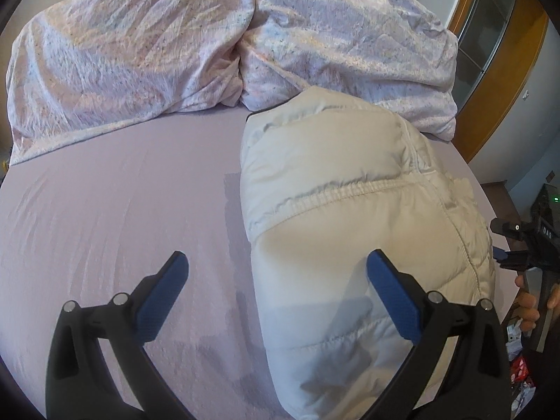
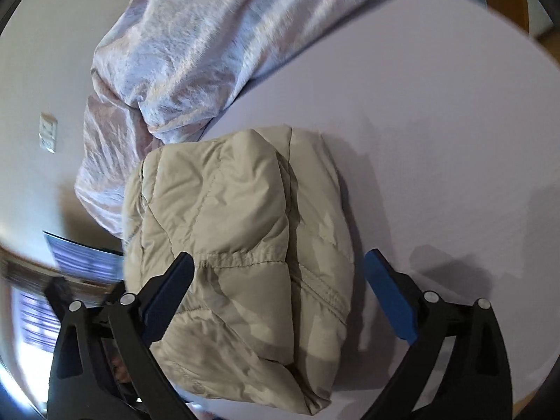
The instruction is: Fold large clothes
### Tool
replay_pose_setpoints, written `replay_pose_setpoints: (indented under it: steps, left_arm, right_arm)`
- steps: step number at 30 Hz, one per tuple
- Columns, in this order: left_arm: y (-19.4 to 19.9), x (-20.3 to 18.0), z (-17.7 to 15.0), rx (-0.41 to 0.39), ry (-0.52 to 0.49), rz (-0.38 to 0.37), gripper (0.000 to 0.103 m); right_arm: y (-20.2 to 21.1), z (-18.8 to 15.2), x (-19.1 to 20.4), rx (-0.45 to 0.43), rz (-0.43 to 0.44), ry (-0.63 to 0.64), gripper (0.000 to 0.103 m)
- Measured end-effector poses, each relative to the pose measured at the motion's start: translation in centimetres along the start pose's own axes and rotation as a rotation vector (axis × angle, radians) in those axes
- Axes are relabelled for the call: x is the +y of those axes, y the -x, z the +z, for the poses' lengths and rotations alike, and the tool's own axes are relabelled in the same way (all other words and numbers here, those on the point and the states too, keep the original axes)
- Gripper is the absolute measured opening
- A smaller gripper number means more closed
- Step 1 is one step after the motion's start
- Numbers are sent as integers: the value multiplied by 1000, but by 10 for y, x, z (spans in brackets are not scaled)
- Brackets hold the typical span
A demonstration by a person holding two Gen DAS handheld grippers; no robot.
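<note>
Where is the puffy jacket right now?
The puffy jacket lies folded on the purple bed sheet, right of centre in the left wrist view, just in front of the crumpled duvet.

A home bedroom; a bed (image 1: 105,210) with rumpled duvet (image 1: 140,52); a wooden door frame (image 1: 504,80).

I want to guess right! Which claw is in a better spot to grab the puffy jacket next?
Probably the right claw. It is open, with the folded puffy jacket lying right between its fingers. The left claw is open too, but mostly over the bare bed sheet, at the jacket's edge.
</note>
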State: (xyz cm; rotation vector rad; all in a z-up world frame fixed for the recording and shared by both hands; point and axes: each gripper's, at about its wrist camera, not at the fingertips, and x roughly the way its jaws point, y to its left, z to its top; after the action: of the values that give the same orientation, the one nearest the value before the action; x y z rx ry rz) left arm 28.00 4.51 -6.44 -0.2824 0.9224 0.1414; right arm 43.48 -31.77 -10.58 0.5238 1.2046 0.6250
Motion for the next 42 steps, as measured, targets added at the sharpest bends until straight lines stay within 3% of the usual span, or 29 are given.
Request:
replay_pose_setpoints:
  steps: [8, 16, 29, 34, 42]
  left_arm:
    - [-5, 1, 2, 23, 3, -35, 101]
    - [-12, -1, 4, 48, 8, -69, 101]
    - [-22, -1, 7, 63, 17, -111, 101]
    - [-30, 5, 10, 90, 37, -170, 101]
    - [-51, 20, 11, 164, 101, -328, 101]
  right_arm:
    - [-26, 9, -12, 134, 108, -74, 102]
    - [-48, 10, -10, 219, 149, -92, 102]
    - [-65, 8, -14, 264, 216, -137, 102]
    - [-71, 6, -10, 282, 231, -108, 102]
    - [-76, 9, -7, 292, 236, -102, 102]
